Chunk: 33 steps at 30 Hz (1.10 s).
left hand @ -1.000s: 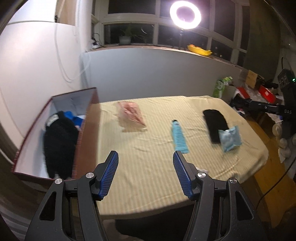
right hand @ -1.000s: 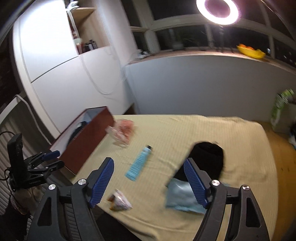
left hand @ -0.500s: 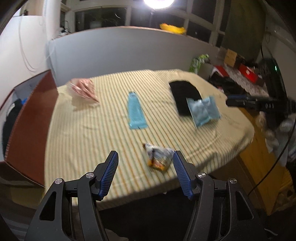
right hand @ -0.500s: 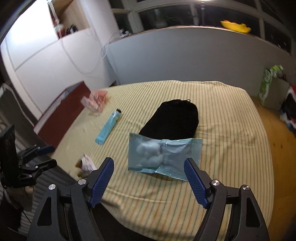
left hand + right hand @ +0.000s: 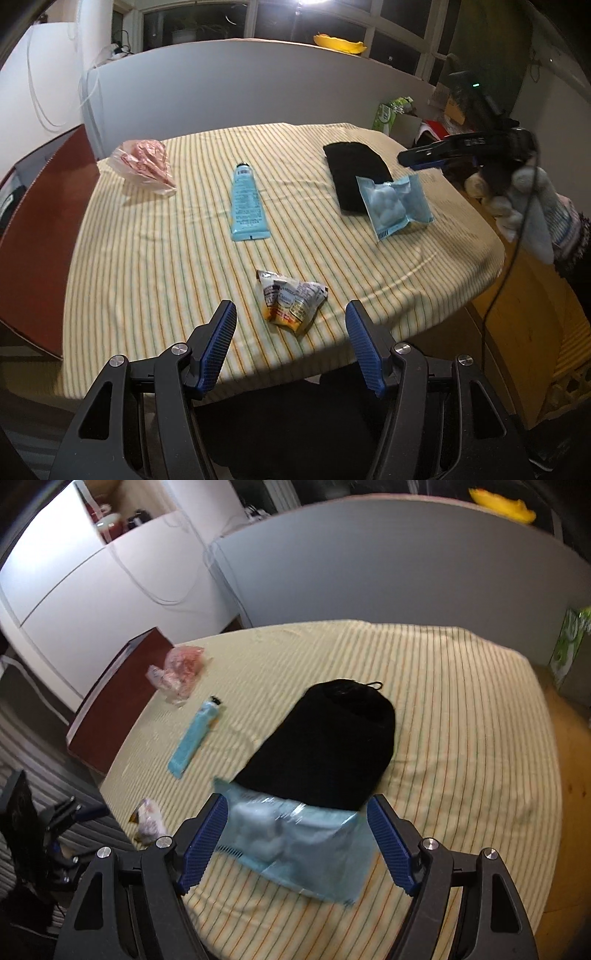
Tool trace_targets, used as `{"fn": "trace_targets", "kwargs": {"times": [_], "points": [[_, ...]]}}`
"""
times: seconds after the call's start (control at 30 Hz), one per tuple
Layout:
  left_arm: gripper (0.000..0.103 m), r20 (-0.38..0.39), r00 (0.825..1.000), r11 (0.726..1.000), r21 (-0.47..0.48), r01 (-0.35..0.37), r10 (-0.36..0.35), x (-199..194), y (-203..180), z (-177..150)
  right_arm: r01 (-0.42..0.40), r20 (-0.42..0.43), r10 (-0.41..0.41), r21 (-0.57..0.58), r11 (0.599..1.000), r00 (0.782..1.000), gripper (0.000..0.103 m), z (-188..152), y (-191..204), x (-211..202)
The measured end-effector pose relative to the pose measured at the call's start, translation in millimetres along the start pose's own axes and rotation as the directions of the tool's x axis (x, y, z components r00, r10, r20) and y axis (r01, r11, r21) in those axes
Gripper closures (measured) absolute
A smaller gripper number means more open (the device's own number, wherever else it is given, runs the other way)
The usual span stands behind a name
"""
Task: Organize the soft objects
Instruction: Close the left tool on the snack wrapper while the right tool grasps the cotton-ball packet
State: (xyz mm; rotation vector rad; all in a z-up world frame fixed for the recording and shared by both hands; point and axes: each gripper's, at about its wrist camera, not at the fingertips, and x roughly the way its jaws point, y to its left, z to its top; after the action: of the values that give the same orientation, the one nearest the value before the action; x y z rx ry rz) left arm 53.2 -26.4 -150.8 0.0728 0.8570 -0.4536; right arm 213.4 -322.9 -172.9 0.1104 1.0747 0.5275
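Our right gripper (image 5: 295,834) is open, with nothing held, and it hangs just over the blue bag of cotton balls (image 5: 295,845) at the near right of the striped surface (image 5: 461,738). We see the bag right between the two blue fingers (image 5: 201,843), but the fingers do not press on it. Its long side runs from left to right, across the gap, so we think the fingers may close on its two ends. The bag's far edge lies on the black pouch (image 5: 325,746), so we should take care not to pinch that too

Our left gripper (image 5: 288,347) is open and empty as well. It waits at the near edge, and the crumpled snack wrapper (image 5: 291,299) lies just in front of it. The blue tube (image 5: 245,201) and the pink bag (image 5: 146,166) lie farther off, and the brown box (image 5: 40,236) sits at the left
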Motion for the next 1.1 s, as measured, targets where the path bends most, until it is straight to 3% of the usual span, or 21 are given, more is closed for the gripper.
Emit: {"fn": "trace_targets", "kwargs": {"times": [0.1, 0.23, 0.57, 0.67, 0.8, 0.97, 1.1], "points": [[0.042, 0.000, 1.000, 1.000, -0.004, -0.009, 0.009, 0, 3, 3, -0.048, -0.070, 0.050, 0.042, 0.998, 0.996, 0.028, 10, -13, 21], [0.042, -0.013, 1.000, 1.000, -0.003, -0.015, 0.015, 2, 5, 1, -0.047, -0.141, 0.051, 0.029, 0.998, 0.989, 0.028, 10, -13, 39], [0.042, -0.051, 0.999, 1.000, -0.001, 0.005, -0.005, 22, 3, -1, -0.095, -0.203, 0.086, -0.033, 0.995, 0.975, 0.028, -15, 3, 29], [0.042, -0.061, 0.998, 1.000, 0.011, 0.008, -0.007, 28, -1, -2, -0.076, -0.212, 0.060, -0.067, 0.995, 0.975, 0.028, -25, 9, 26], [0.042, -0.080, 0.997, 1.000, 0.019, 0.010, -0.008, 36, -2, -2, 0.126, -0.147, -0.164, -0.239, 0.963, 0.975, 0.028, -35, 23, 23], [0.042, -0.096, 0.995, 1.000, 0.027, 0.004, -0.002, 48, -5, 1, 0.082, -0.133, -0.124, -0.286, 0.955, 0.983, 0.028, -34, 31, 19], [0.042, -0.094, 0.995, 0.999, 0.044, -0.026, 0.030, 57, -5, 7, 0.045, -0.174, -0.106, -0.322, 0.946, 0.979, 0.028, -31, 38, 30]]}}
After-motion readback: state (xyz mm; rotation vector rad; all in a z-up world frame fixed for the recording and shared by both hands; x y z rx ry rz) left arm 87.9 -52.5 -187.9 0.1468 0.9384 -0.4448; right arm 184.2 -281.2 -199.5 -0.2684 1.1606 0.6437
